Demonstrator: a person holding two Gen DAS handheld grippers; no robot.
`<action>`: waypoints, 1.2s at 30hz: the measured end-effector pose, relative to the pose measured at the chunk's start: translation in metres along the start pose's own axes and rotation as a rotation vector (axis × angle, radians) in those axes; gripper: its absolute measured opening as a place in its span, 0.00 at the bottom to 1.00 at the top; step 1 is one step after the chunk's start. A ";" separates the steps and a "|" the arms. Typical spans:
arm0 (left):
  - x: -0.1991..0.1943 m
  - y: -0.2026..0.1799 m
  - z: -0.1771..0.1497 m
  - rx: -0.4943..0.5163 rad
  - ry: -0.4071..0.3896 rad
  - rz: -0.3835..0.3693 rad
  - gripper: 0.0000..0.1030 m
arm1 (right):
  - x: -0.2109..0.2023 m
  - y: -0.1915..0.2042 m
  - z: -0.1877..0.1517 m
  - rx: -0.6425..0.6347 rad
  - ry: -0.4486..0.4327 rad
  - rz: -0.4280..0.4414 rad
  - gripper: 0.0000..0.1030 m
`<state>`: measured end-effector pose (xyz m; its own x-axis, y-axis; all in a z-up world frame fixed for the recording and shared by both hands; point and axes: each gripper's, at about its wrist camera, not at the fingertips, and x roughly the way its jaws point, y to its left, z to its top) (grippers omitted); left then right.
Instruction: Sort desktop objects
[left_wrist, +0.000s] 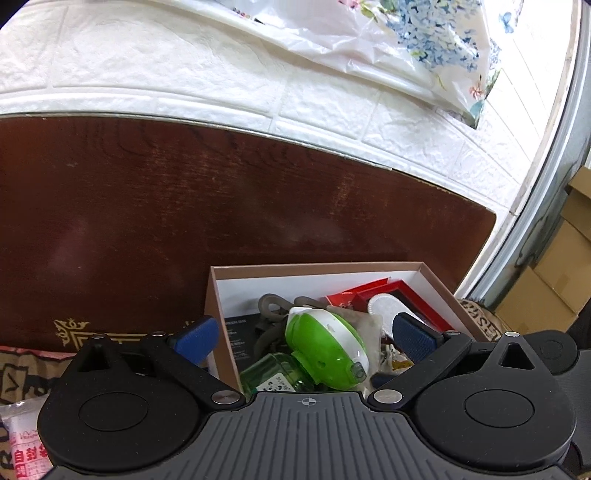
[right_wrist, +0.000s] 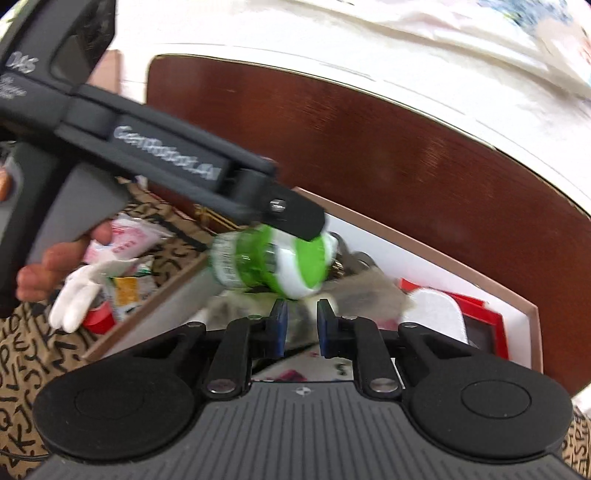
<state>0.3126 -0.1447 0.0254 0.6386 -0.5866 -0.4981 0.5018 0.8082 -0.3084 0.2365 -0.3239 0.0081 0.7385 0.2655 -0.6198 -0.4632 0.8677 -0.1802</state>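
Note:
An open brown cardboard box (left_wrist: 317, 265) (right_wrist: 443, 258) with a white lining sits on the dark wooden table. In it are a green-and-white plug-in device with a green bottle (left_wrist: 325, 343) (right_wrist: 288, 262), a grey hair claw (left_wrist: 271, 306), a red frame (left_wrist: 406, 291) (right_wrist: 484, 321) and a white pad (left_wrist: 384, 306) (right_wrist: 443, 314). My left gripper (left_wrist: 306, 330) (right_wrist: 291, 218) hangs over the box, open wide; the green device lies between its blue pads (left_wrist: 199, 332) and touches neither. My right gripper (right_wrist: 301, 325) stands just before the device, jaws drawn close. A blurred grey translucent packet (right_wrist: 369, 291) lies under them; a grip on it cannot be made out.
The brown table (left_wrist: 184, 221) ends at a white brick-pattern wall. A letter-print cloth (right_wrist: 29, 350) left of the box carries a white glove (right_wrist: 74, 299), sachets and a red roll. A hand (right_wrist: 55, 258) holds the left gripper's handle. Cardboard cartons (left_wrist: 554, 277) stand at the right.

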 end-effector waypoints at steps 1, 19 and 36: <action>0.001 0.001 0.001 -0.004 -0.001 0.001 1.00 | 0.000 0.002 0.001 0.000 -0.004 0.017 0.19; 0.000 0.016 -0.006 -0.035 0.020 0.015 1.00 | 0.058 -0.014 0.020 0.184 -0.021 -0.086 0.26; -0.084 -0.010 -0.062 -0.074 -0.039 0.145 1.00 | -0.019 0.051 -0.002 0.116 -0.121 -0.122 0.97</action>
<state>0.2177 -0.1006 0.0202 0.7240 -0.4639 -0.5105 0.3593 0.8854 -0.2949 0.1975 -0.2856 0.0093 0.8420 0.1983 -0.5017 -0.3129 0.9371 -0.1548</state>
